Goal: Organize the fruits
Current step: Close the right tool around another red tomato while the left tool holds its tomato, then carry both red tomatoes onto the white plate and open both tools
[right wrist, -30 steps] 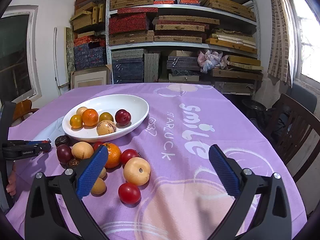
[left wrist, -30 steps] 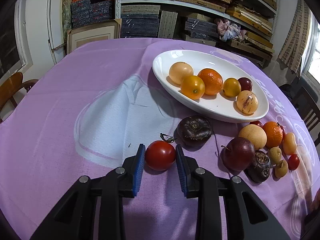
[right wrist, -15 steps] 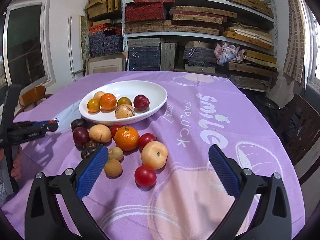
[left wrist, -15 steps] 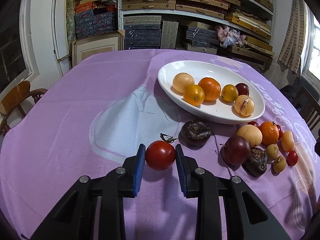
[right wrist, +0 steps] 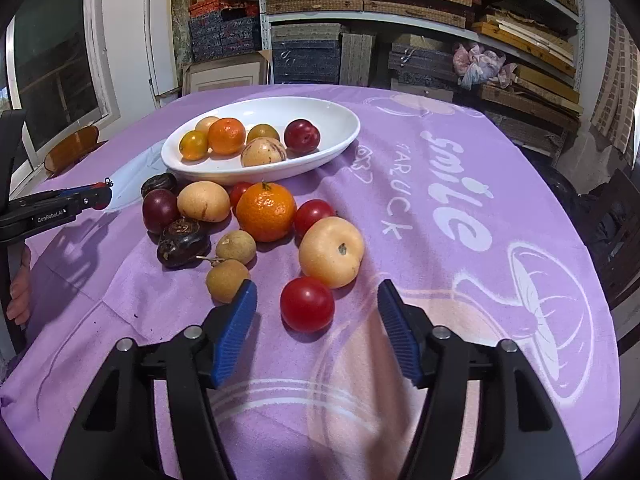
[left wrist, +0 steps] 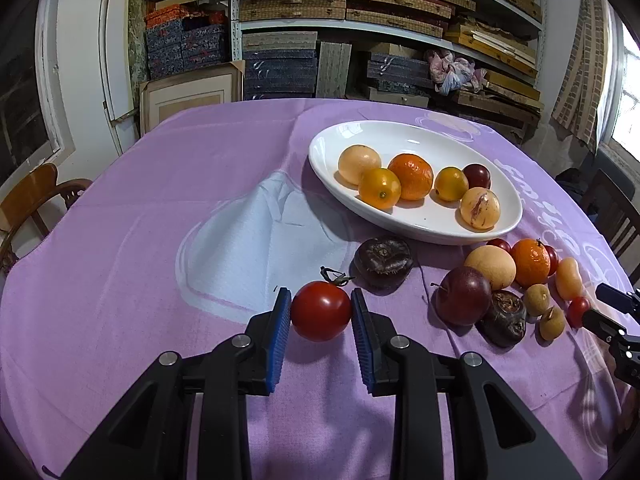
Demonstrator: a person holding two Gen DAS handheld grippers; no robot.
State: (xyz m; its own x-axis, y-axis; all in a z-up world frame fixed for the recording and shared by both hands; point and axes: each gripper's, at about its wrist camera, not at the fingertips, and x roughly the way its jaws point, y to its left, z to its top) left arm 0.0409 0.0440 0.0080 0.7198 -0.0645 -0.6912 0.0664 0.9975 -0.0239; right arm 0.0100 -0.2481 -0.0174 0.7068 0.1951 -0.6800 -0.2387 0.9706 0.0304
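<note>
My left gripper (left wrist: pixel 321 300) is shut on a red tomato with a green stem (left wrist: pixel 321 311), low over the purple cloth, its blue pads pressing both sides. My right gripper (right wrist: pixel 316 290) is closing around a small red tomato (right wrist: pixel 307 304) that lies on the cloth; gaps remain between the pads and the fruit. A white oval dish (left wrist: pixel 424 229) holds several fruits, among them an orange (left wrist: pixel 411 176) and a dark plum (right wrist: pixel 302 136). Loose fruits cluster in front of the dish: an orange (right wrist: pixel 266 212), a pale peach (right wrist: pixel 331 251), two brown longans and dark fruits.
A dark wrinkled fruit (left wrist: pixel 383 262) lies just beyond the left gripper. Wooden chairs (left wrist: pixel 32 204) (right wrist: pixel 620 232) stand at both sides of the round table. Shelves of boxes (right wrist: pixel 360 20) fill the back wall. A person's hand (right wrist: pixel 20 292) shows at the left edge.
The right gripper has dipped toward the loose fruits and its jaws have narrowed from wide open to around the small red tomato. The left gripper keeps its hold on the stemmed tomato.
</note>
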